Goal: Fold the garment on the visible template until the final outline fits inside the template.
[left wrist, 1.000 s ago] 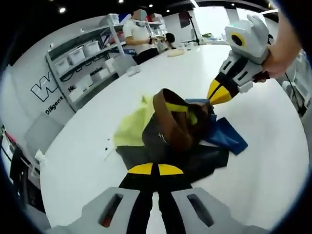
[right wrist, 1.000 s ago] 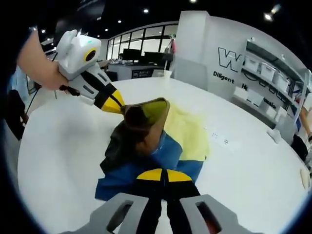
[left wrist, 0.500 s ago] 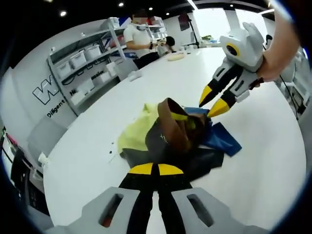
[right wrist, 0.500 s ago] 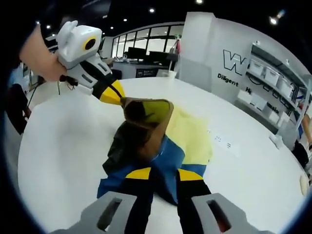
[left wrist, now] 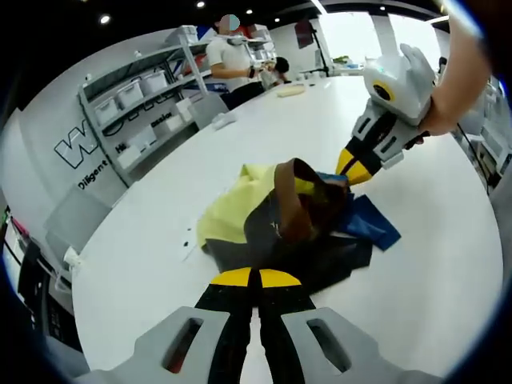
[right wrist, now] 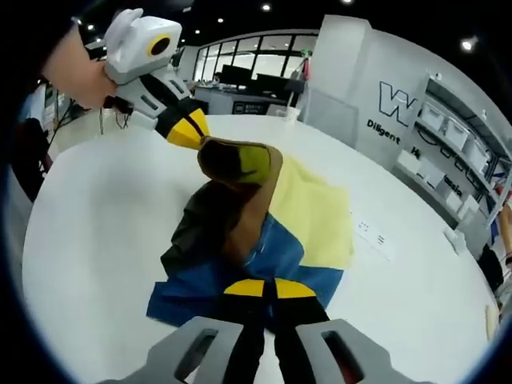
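The garment (left wrist: 296, 232) sits in the middle of the left gripper view as a bunched heap on the white bench (left wrist: 144, 256): a pale yellow panel spreads to the left, a brown fold stands up at centre, dark fabric lies below, and blue cloth pokes out to the right. In the right gripper view the garment (right wrist: 264, 232) occupies the centre, yellow at right, blue along the bottom.

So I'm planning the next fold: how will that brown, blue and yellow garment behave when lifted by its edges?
Probably floppy: the brown, blue and yellow fabric garment sags in a crumpled hump between the two pinch points. It looks light, since the left gripper holds up a whole fold by one edge. The right gripper also pinches it; released cloth would likely slump onto the white table.
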Action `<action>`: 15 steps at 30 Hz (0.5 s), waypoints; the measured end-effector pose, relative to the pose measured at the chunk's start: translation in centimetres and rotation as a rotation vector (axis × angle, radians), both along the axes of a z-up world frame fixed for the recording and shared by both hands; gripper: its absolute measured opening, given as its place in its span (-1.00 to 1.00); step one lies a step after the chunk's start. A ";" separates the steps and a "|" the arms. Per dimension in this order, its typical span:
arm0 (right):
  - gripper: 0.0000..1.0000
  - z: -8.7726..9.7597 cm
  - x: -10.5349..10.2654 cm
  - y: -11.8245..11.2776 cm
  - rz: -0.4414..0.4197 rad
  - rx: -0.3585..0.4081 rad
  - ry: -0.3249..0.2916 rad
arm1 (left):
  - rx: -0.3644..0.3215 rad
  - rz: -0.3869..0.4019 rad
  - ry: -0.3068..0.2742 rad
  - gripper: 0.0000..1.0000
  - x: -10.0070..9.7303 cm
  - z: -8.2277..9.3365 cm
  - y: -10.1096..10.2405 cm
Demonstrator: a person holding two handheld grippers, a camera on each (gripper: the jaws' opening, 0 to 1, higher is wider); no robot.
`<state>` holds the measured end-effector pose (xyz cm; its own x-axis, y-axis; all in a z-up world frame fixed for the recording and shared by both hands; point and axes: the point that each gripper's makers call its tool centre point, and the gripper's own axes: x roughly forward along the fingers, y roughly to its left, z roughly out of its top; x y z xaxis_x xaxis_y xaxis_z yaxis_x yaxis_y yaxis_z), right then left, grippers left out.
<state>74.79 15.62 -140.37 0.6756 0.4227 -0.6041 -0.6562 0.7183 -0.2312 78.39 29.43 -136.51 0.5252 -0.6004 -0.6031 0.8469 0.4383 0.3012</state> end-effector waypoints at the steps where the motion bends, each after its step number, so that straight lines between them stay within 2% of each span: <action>1: -1.00 0.1 0.0 -0.1 0.000 0.001 -0.004 | 0.001 0.001 -0.001 -1.00 0.0 0.0 0.0; 6: -1.00 1.0 0.1 -0.9 -0.020 0.006 -0.021 | 0.000 0.010 -0.008 -1.00 0.1 0.5 0.3; 15: -1.00 4.0 0.4 -2.4 -0.040 0.016 -0.080 | 0.007 0.024 -0.026 -1.00 0.0 1.8 1.3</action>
<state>75.17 13.18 -136.33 0.7379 0.4032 -0.5412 -0.6065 0.7479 -0.2698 78.40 30.76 -134.69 0.5553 -0.5827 -0.5934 0.8277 0.4564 0.3264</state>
